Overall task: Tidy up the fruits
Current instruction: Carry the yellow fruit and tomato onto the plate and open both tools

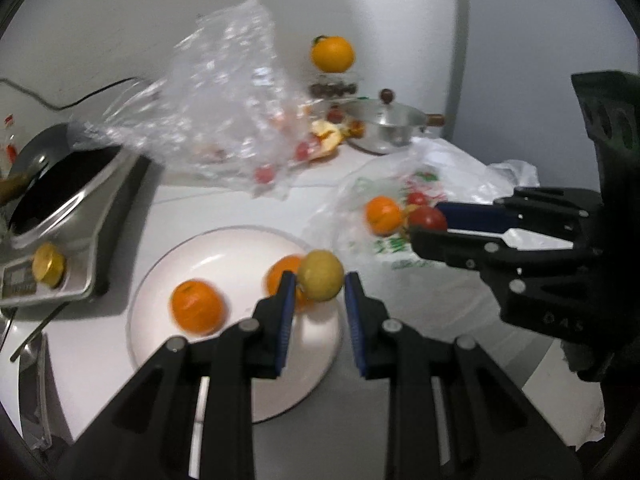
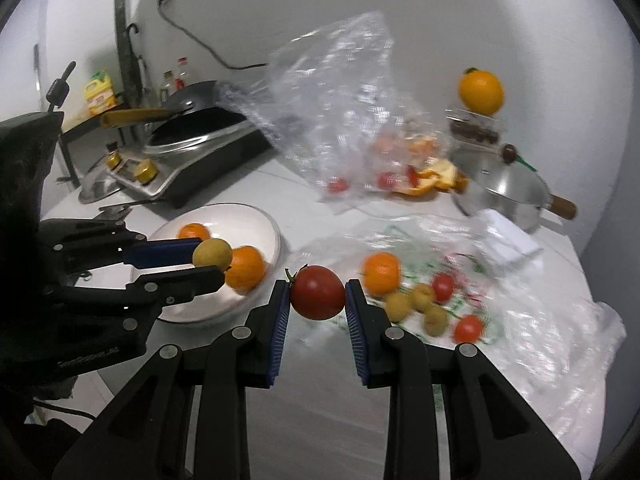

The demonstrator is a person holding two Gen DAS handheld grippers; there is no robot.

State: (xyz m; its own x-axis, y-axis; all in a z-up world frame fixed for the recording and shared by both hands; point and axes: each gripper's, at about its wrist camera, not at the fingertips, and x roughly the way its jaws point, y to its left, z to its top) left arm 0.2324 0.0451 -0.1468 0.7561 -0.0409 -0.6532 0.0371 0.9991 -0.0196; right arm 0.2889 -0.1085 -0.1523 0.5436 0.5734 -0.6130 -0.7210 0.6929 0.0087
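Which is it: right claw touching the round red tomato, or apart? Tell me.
Touching. The right wrist view shows the right claw with both blue pads pressed against the round red tomato.

White plate (image 1: 192, 256), orange mandarins (image 1: 197, 306), yellow-green fruit (image 1: 321, 276), dark red tomato (image 2: 317, 292), black grippers with blue pads (image 2: 280, 320), silver pot (image 2: 504, 188), white bag with green and red print (image 2: 460, 280)

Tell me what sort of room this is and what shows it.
Most likely a home kitchen counter. An induction cooker carries a dark wok, a lidded steel pot stands near the wall, and bottles and a yellow oil jug line the back.
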